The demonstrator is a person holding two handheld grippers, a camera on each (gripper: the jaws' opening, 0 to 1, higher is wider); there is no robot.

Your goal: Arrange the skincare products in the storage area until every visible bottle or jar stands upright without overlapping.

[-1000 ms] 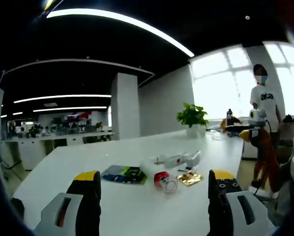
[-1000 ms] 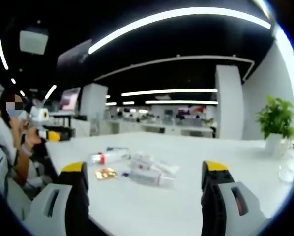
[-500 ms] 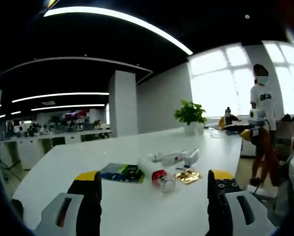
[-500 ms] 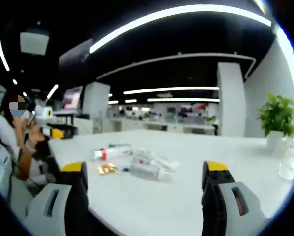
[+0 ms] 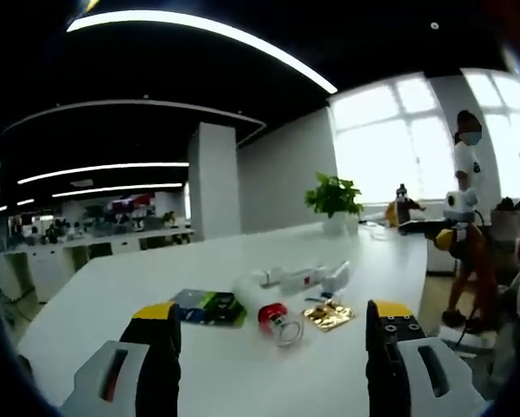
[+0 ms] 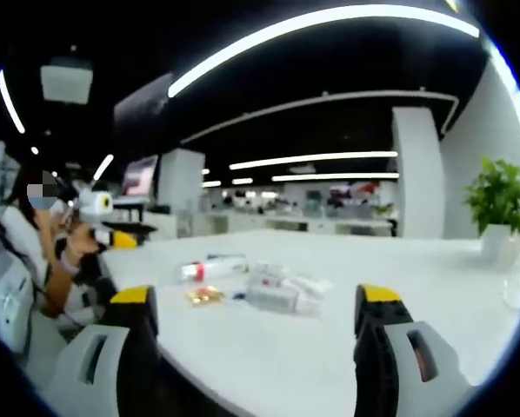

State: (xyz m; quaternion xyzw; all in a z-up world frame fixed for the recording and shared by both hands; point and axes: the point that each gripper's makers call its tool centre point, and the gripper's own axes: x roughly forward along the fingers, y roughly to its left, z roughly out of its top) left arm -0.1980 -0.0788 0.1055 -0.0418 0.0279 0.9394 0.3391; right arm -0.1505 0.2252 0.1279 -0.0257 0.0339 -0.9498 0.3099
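— So, how are the tools standing?

— Both are hanging low over the white table (image 5: 86, 295), left tool (image 5: 269, 326) and right tool (image 6: 253, 313), jaws spread wide and holding nothing.

— And the skincare products?

— They are lying on their sides past the jaws: a red-capped bottle (image 5: 273, 317) beside a gold sachet (image 5: 328, 314), then white tubes (image 5: 303, 279). Farther off, a potted plant (image 5: 334, 201) is standing near the window.

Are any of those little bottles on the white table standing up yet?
No, in the left gripper view the red-capped bottle and the tubes beside it all lie flat on the white table.
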